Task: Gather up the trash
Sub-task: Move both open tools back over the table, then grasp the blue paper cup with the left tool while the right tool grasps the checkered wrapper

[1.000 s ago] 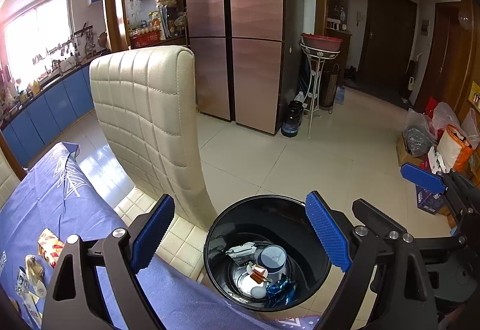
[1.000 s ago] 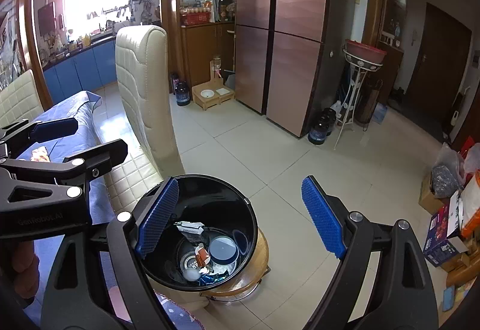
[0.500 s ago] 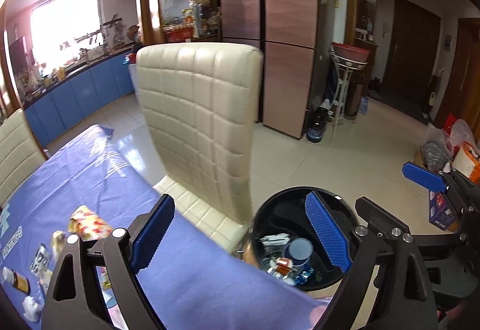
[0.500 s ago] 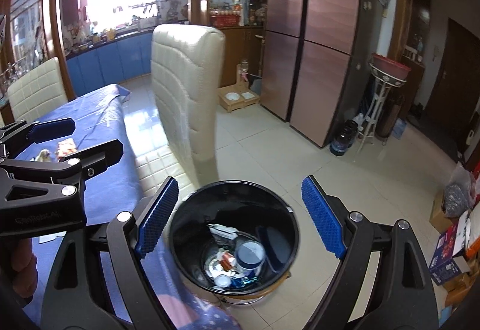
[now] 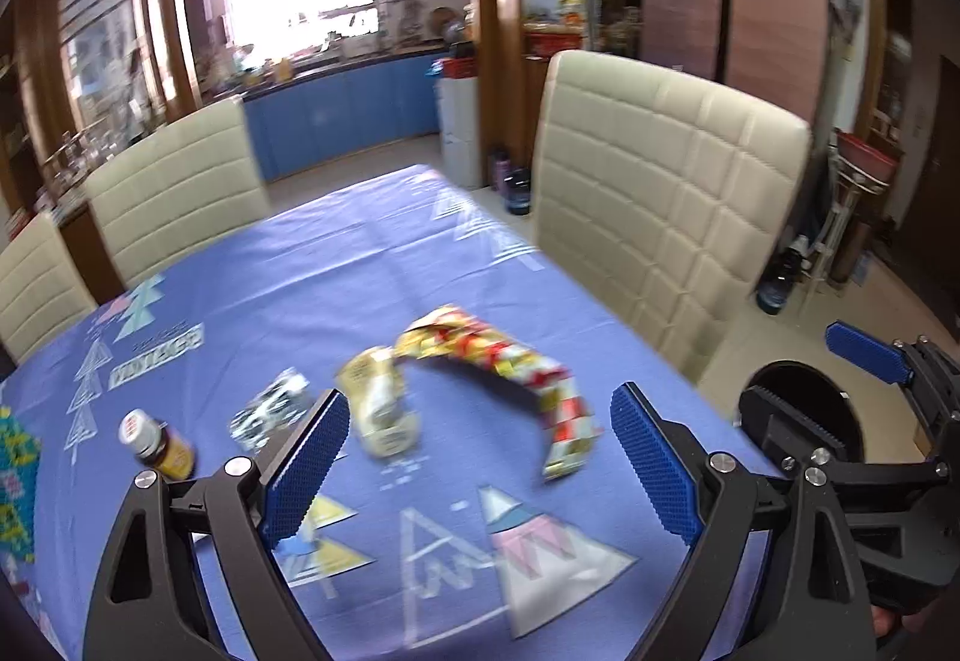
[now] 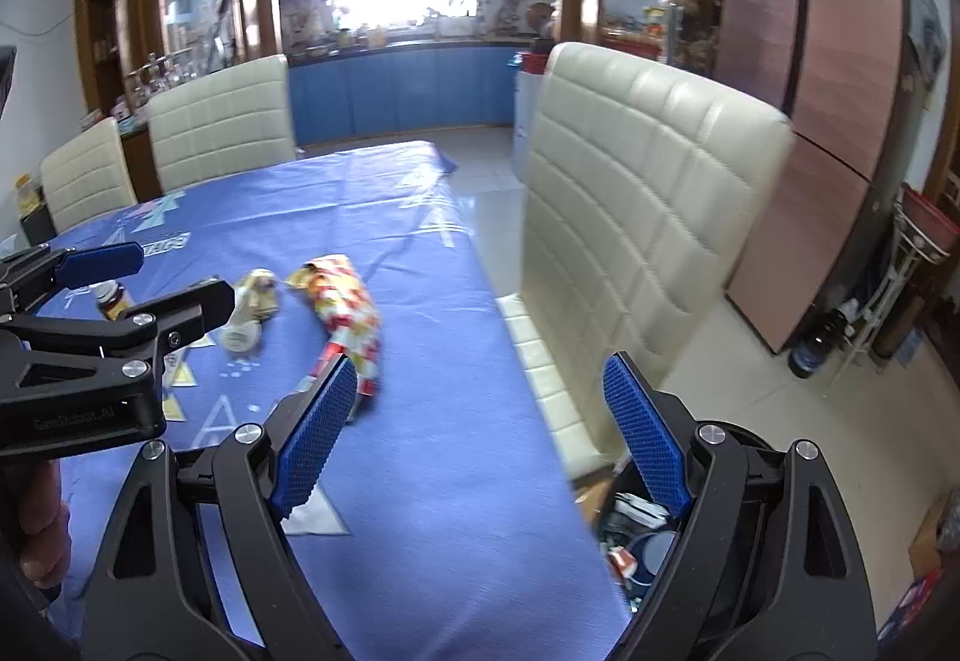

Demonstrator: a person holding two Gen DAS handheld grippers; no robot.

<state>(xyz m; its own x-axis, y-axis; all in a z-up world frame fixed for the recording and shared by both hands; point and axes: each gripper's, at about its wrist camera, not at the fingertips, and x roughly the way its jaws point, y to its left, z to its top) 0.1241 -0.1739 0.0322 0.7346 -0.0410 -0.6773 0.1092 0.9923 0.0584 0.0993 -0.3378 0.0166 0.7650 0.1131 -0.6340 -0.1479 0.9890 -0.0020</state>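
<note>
On the counter (image 5: 372,271), under its blue cloth, the trash lies in a loose cluster ahead of your left claw (image 5: 480,457). Both of that claw's blue pads stand wide apart with nothing between them, so it is released. A long red, yellow and white wrapper (image 5: 510,367) curves across the middle of the cloth. Just left of it, touching or nearly so, lies a crumpled pale yellow packet (image 5: 378,403). Further left is a small black-and-white packet (image 5: 270,409), blurred, and beyond that a small brown bottle (image 5: 159,442) with a white cap, lying tilted on its side.

Your right claw (image 6: 480,433) is also released, pads spread wide and empty. It hangs over the counter's near right edge. From its camera the wrapper (image 6: 348,313) sits just beyond its left pad, the yellow packet (image 6: 249,313) further left, partly behind the left claw's finger.

A black bin (image 5: 804,409) stands on the floor off the counter's right side, beside a cream chair (image 5: 660,217). Your right camera sees down into it past its right pad: mixed scraps inside (image 6: 630,541), hard to sort out. Two more cream chairs (image 5: 174,193) stand at the far side. Your hand (image 6: 42,529) shows at that frame's left edge.
</note>
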